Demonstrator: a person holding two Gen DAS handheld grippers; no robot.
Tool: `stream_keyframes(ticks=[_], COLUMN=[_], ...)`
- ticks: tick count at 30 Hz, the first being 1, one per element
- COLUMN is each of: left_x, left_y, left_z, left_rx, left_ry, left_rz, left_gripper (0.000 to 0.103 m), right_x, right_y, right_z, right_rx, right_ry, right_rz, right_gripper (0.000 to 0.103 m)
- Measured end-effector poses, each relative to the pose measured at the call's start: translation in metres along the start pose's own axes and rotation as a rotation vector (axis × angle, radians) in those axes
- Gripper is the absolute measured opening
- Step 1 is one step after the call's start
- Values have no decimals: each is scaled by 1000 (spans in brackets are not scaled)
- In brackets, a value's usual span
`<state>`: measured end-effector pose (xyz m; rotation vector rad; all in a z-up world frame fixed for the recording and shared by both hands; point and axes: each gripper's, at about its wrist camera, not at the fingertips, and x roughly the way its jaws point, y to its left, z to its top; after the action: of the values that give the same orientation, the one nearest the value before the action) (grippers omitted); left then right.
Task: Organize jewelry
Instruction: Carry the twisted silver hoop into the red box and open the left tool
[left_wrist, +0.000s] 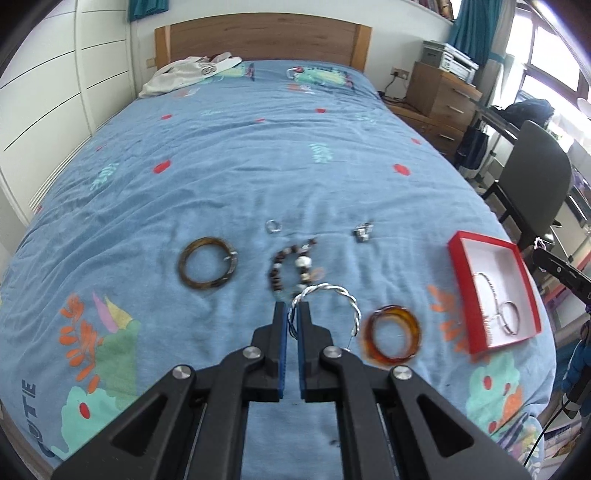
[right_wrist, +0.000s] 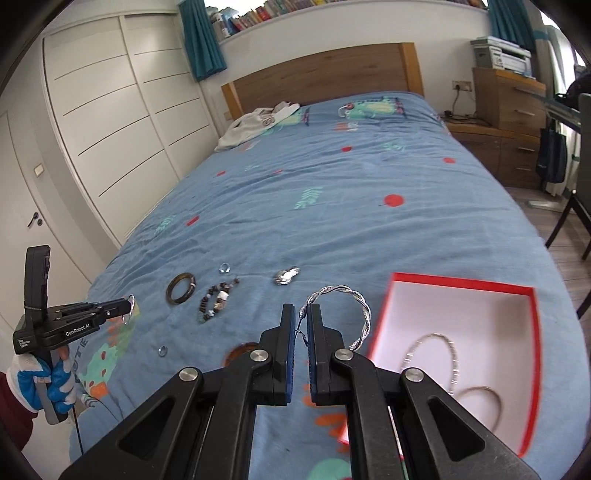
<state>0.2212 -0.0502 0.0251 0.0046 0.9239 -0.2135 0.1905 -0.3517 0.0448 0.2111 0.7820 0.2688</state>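
Black fingers of left gripper (left_wrist: 293, 314) nearest, jaws pinched nearly together on the rim of a twisted silver bangle (left_wrist: 332, 290), lifted clear of the blue bedspread (left_wrist: 221, 166). Same on the other side: right gripper (right_wrist: 302, 314) clamped on a second twisted bangle (right_wrist: 343, 290), hanging just left of the red box (right_wrist: 461, 282). Progress looks partial: box at near right already holds a thin silver chain (right_wrist: 436, 354) and a plain hoop (right_wrist: 484, 402). Left on the bed: dark brown bangle (left_wrist: 207, 266) near left, bead bracelet (left_wrist: 291, 266) at centre, small ring (left_wrist: 273, 226) and silver piece (left_wrist: 362, 232) farther back, amber bangle (left_wrist: 393, 338) near right, tiny ring (right_wrist: 161, 350) close in. Each held bangle gripped at its left edge, hoop arching up and over to the right of the fingers, standing roughly upright. Round, so no real long axis; widest span runs left-right. Possibly an open cuff with the gap low down, hard to tell. Probable next: both into the box.
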Motion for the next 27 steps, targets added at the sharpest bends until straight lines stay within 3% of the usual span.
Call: stream_keyframes(ticks=[11,18,27], left_x=[27,74,146], left_y=[-128,-216,-287], left_z=[14,28,48], left_rx=[104,203,273], left_ry=[31,78,136], left_rz=[-144,-196,-196], left_gripper=[4,4,4], right_x=[-32,0,51], right_y=[-77,-129,-180], right_z=[-8,-15,-13], right_rx=[19,49,81], right_ry=[18,91,177], right_rz=[-99,-125,-124], right_gripper=[7,7,7])
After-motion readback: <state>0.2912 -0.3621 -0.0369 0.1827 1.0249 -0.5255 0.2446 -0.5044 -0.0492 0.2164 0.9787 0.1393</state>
